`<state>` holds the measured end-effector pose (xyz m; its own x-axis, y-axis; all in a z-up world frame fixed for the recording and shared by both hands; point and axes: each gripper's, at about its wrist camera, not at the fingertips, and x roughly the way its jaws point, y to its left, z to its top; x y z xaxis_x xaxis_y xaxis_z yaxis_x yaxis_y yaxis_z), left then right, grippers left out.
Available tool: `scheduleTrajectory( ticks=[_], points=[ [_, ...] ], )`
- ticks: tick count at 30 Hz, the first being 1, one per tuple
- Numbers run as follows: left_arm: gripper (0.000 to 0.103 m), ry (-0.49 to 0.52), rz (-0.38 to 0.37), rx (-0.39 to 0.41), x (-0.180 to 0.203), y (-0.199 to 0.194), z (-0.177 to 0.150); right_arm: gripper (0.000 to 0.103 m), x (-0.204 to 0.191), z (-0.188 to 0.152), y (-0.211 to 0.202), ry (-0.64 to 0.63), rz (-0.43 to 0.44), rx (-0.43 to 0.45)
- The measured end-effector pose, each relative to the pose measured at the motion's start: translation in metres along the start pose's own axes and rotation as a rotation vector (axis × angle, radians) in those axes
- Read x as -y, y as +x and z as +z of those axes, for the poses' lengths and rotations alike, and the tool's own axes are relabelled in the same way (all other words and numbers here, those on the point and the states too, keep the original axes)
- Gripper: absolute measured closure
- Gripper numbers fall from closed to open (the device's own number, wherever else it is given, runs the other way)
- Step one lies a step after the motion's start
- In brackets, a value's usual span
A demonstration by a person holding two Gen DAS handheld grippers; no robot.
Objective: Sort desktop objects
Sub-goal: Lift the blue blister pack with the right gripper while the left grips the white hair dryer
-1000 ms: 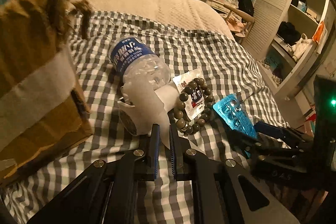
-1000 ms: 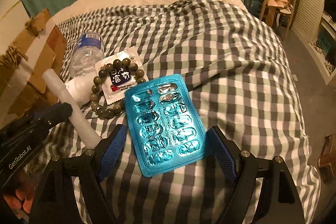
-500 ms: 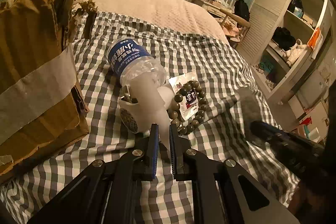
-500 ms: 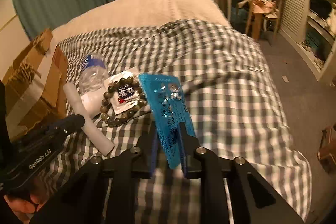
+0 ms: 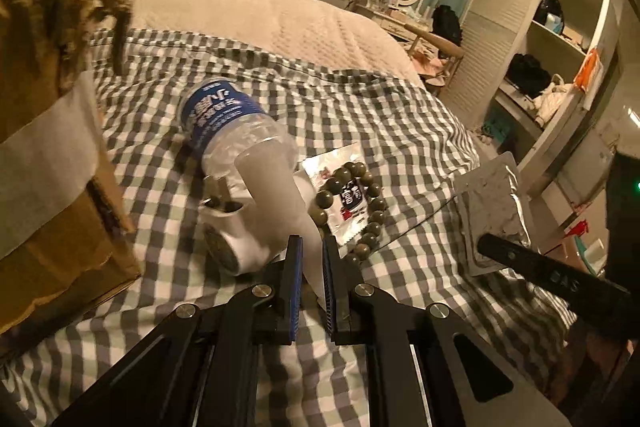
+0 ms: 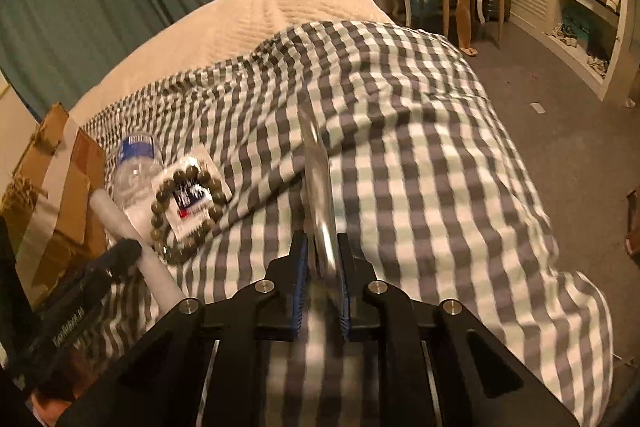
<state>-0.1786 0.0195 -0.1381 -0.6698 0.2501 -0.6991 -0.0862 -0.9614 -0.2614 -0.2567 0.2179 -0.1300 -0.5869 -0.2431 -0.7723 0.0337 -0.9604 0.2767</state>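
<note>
Blue-labelled water bottle (image 5: 224, 131), left gripper (image 6: 68, 311) marked GenRobot.AI (partly legible), sachet print unreadable

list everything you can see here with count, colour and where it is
water bottle: 1, clear, blue label, lying on bedspread
white tube: 1, in left claw
bead bracelet: 1, dark green, on sachet
sachet: 1, white, right of bottle
blister pack: 1, silver side showing, in right claw
cardboard box: 1, brown, taped, left of bottle
bedspread: 1, grey-white check
left claw: shut on tube
right claw: shut on pack
</note>
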Motion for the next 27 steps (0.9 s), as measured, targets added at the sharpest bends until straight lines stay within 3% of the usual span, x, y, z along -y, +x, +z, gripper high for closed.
scheduleTrajectory(
  ticks=[2, 3, 7, 9, 13, 18, 19, 21, 22, 23, 27],
  points=[
    [0.092, 0.004, -0.007, 0.007, 0.002, 0.002, 0.0, 0.09, -0.002, 0.005, 0.006, 0.002, 0.015, 0.001],
    [0.092, 0.006, -0.009, 0.009, 0.002, 0.002, 0.0, 0.096, -0.004, 0.007, 0.01, -0.007, 0.016, -0.005],
    [0.093, 0.015, -0.048, 0.017, 0.004, 0.003, 0.001, 0.096, -0.014, 0.008, 0.011, -0.041, -0.019, 0.014],
    [0.098, 0.012, -0.083, 0.033, 0.005, -0.001, 0.002, 0.096, -0.017, 0.008, 0.007, -0.049, -0.02, 0.021],
    [0.099, -0.026, -0.137, 0.04, 0.005, -0.009, 0.005, 0.096, -0.023, 0.01, -0.006, -0.063, -0.017, 0.036],
    [0.099, -0.033, -0.138, 0.013, 0.005, -0.013, 0.007, 0.096, -0.032, 0.013, -0.028, -0.068, -0.014, 0.054],
    [0.095, -0.051, -0.136, -0.026, 0.003, -0.008, 0.004, 0.096, -0.033, 0.013, -0.03, -0.072, -0.016, 0.049],
    [0.076, -0.078, -0.125, -0.086, 0.0, 0.0, 0.001, 0.096, -0.036, 0.01, -0.036, -0.071, -0.017, 0.049],
    [0.055, -0.094, -0.115, -0.112, -0.002, 0.006, -0.001, 0.096, -0.036, 0.009, -0.037, -0.07, -0.013, 0.047],
    [0.05, -0.106, -0.102, -0.124, -0.004, 0.011, -0.003, 0.096, -0.037, 0.007, -0.038, -0.066, -0.01, 0.046],
    [0.05, -0.128, -0.106, -0.118, -0.007, 0.024, -0.002, 0.096, -0.036, 0.001, -0.033, -0.066, -0.007, 0.032]
  ],
)
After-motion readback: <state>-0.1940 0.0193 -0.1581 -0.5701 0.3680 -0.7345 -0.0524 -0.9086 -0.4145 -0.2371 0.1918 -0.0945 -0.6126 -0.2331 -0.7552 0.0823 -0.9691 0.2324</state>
